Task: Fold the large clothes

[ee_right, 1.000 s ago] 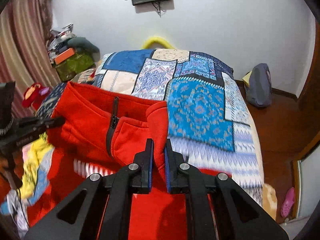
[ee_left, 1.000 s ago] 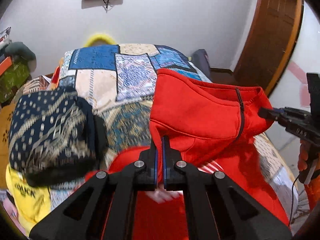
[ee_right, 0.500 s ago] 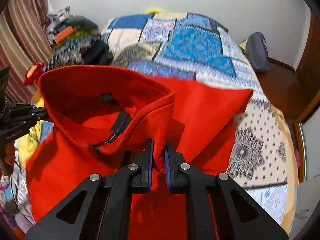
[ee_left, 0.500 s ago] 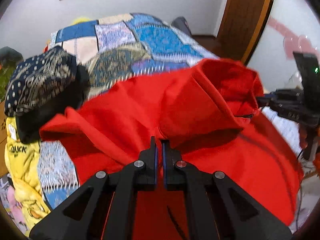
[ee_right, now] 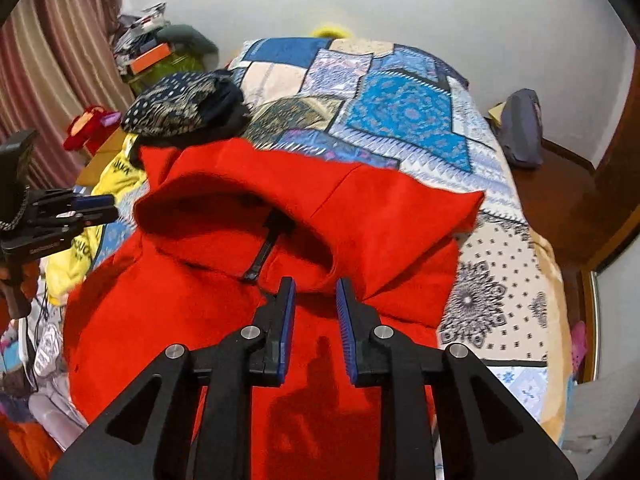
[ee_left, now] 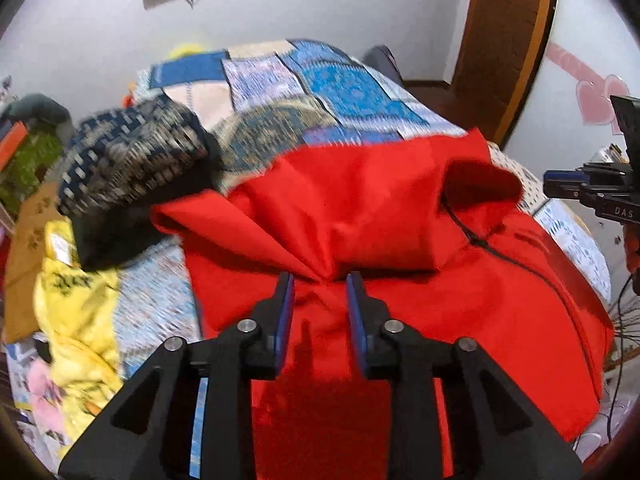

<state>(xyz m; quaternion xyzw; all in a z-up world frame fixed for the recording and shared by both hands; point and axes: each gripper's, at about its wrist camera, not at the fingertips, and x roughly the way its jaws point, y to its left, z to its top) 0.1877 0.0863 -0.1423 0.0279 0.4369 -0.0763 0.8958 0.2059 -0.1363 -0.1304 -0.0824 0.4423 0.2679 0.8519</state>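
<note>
Left gripper (ee_left: 320, 284) parted to a moderate gap, blue pads bare, nothing pinched between them; tips poised just above a bunched fold of the red hoodie (ee_left: 400, 264), contact not certain. Right gripper (ee_right: 315, 288) spread about as much, likewise gripping nothing, tips right by the rim of the hood, just to the right of the dark zipper (ee_right: 262, 254). Red hoodie spread front-up on the patchwork bedspread (ee_right: 400, 112), long axis running from the near edge of the bed toward the far wall, hood end farthest from both grippers and body stretching back beneath them. Hood open and slumped, one corner jutting out to the right in the right wrist view. Left gripper seen from the right wrist camera at the far left edge, beside the garment's left flank; right gripper seen from the left wrist camera at the far right edge. Beyond the hood, to the left, a dark blue patterned bundle (ee_right: 180, 104) resting on the bedspread, with a yellow garment (ee_left: 76, 304) lying just below it, along the hoodie's left side.
</note>
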